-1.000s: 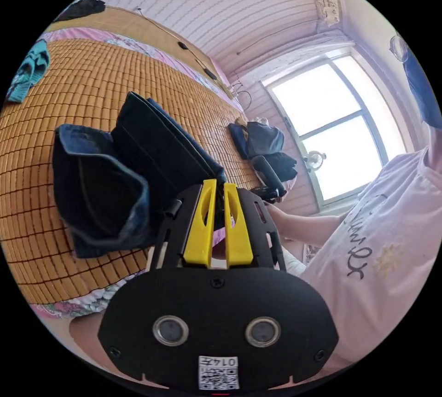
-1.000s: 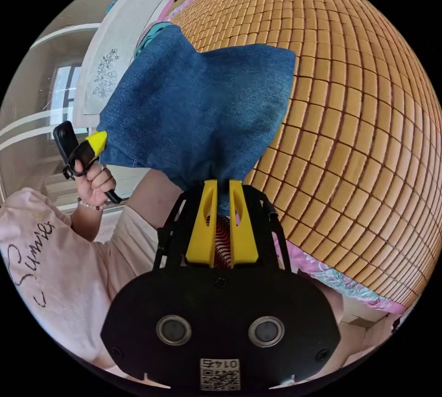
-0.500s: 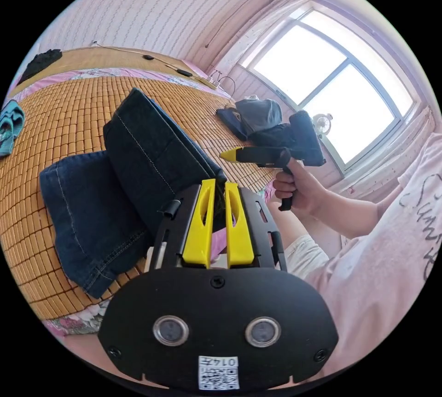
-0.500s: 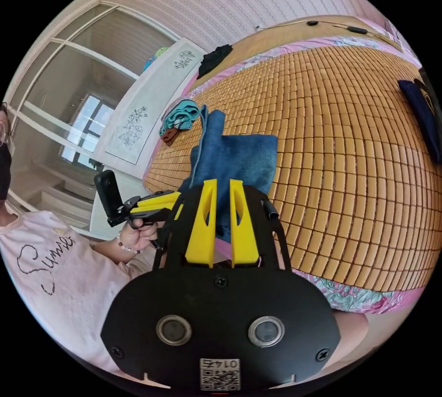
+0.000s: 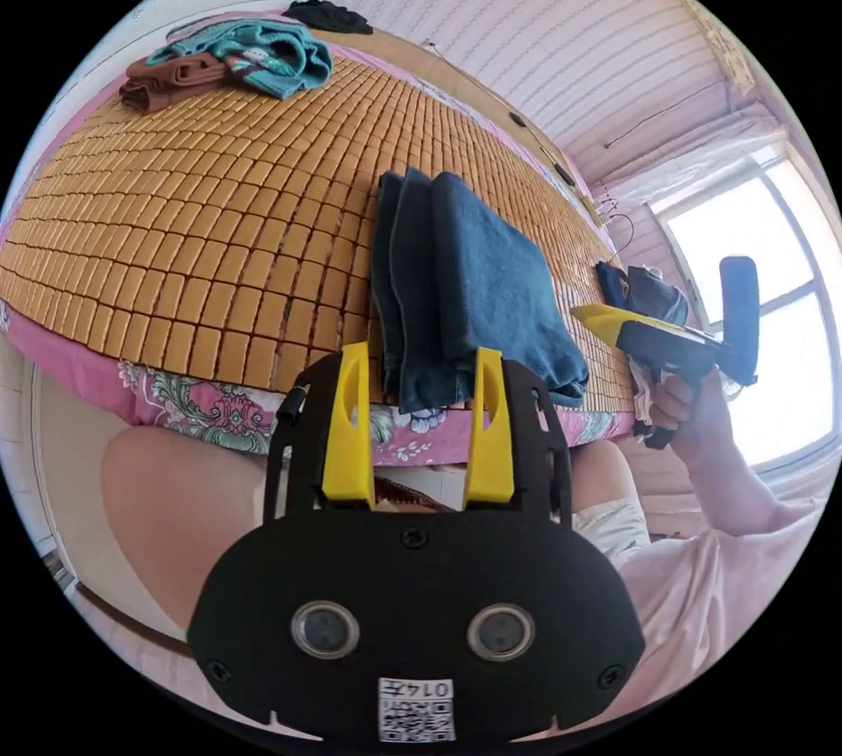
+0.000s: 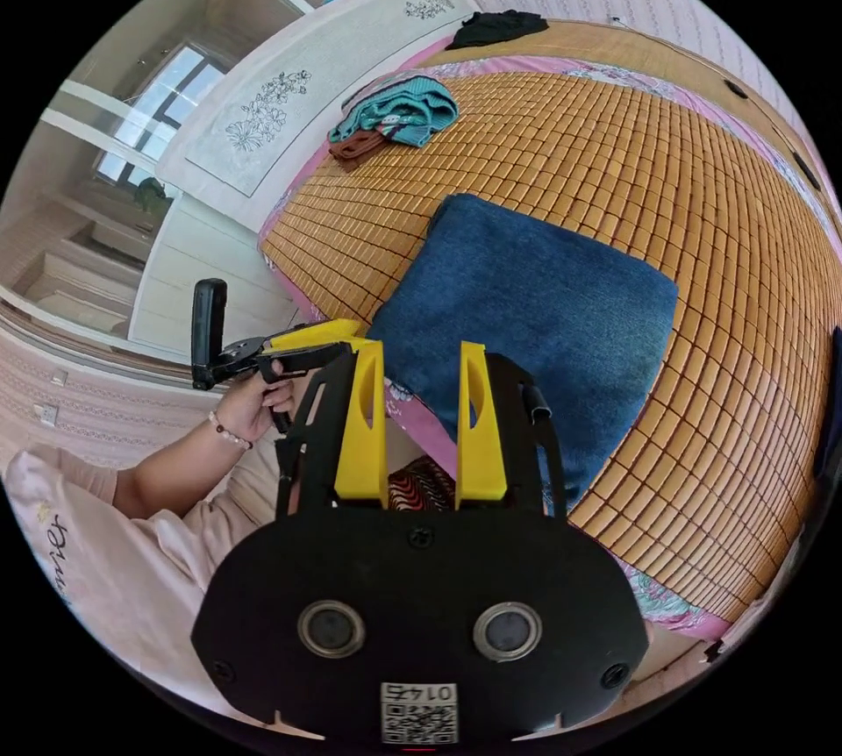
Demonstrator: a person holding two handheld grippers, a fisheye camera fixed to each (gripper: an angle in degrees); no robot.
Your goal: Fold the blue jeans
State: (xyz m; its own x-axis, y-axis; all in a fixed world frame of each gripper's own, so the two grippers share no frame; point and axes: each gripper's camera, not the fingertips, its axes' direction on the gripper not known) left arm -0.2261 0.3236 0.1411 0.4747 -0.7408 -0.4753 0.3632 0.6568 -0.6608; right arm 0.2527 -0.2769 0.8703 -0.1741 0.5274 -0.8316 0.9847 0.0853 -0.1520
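Observation:
The blue jeans (image 5: 474, 282) (image 6: 535, 309) lie folded in a compact stack at the near edge of the bed's bamboo mat (image 5: 202, 212) (image 6: 728, 203). My left gripper (image 5: 419, 361) is open, its yellow jaws held apart just short of the stack's near end, nothing between them. My right gripper (image 6: 419, 357) is open too, hovering in front of the stack's corner. In the left gripper view the right gripper (image 5: 675, 344) is held in a hand at the right. In the right gripper view the left gripper (image 6: 272, 348) sits in a hand at the left.
A teal and brown pile of clothes (image 5: 237, 63) (image 6: 395, 120) lies at the mat's far corner. Dark clothes (image 5: 645, 291) sit near the window side. A black item (image 6: 500, 24) rests on the headboard. The floral sheet edge (image 5: 202, 410) hangs below the mat, close to the person's legs.
Both grippers let go of the jeans and opened. The jeans came down from being held up and now lie flat as a folded stack; both hands drew back toward the bed's edge.

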